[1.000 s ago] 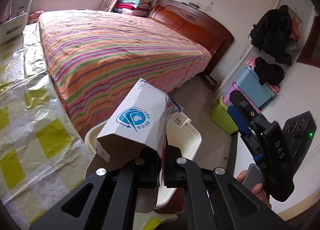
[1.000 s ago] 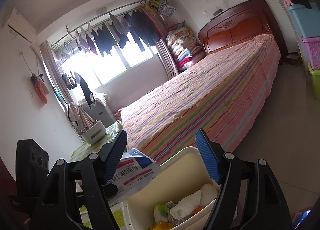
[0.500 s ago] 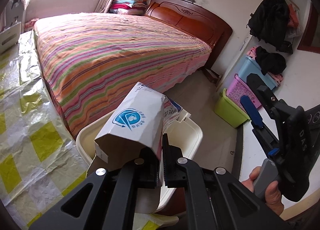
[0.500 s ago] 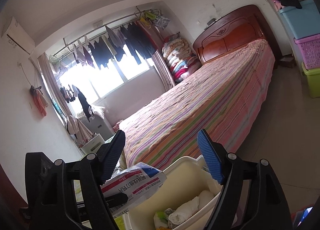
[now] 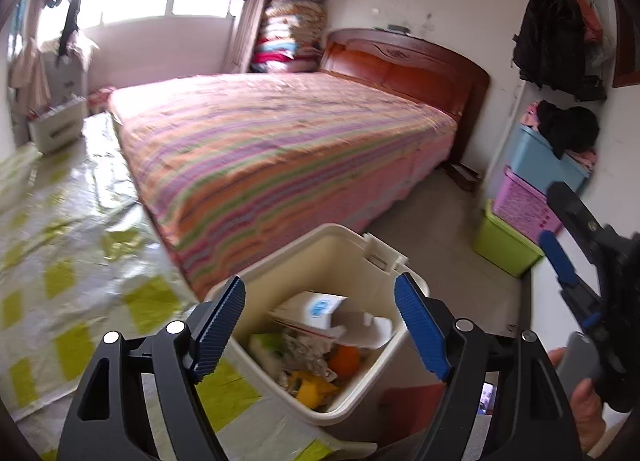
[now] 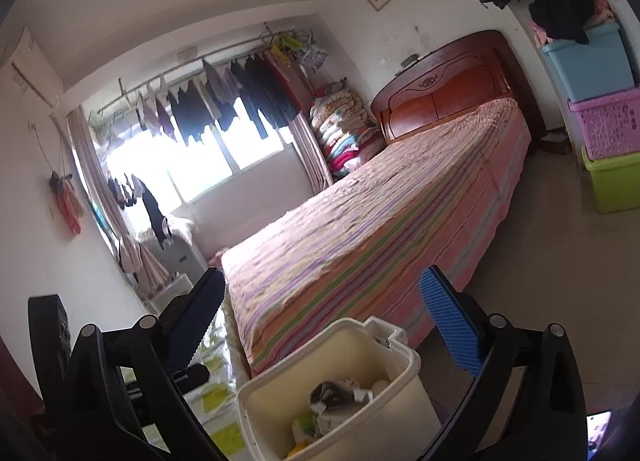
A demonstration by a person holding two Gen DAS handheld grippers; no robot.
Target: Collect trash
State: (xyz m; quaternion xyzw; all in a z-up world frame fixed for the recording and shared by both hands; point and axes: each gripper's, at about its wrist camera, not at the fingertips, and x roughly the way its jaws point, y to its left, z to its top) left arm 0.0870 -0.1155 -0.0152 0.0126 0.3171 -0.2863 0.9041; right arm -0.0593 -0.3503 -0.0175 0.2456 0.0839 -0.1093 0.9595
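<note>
Cream plastic bin [image 5: 320, 261] taking the trash, both grippers standing apart and gripping nothing.

Left wrist view: the left gripper [image 5: 320, 321] is hovering over the bin's open mouth, blue pads spread wide to either rim. The white carton [image 5: 316, 311] is lying inside on crumpled paper and orange scraps, tilted, its long axis running left to right, a round blue logo facing up; its writing is too blurred to read. The bin is sitting at the yellow-checked worktop [image 5: 60, 281] edge, the striped bed [image 5: 280, 149] just beyond, open floor [image 5: 436, 221] to the right. Right wrist view: the right gripper [image 6: 320, 321] is hanging above the bin [image 6: 360, 349], fingers wide apart, floor [image 6: 560, 253] showing right.
</note>
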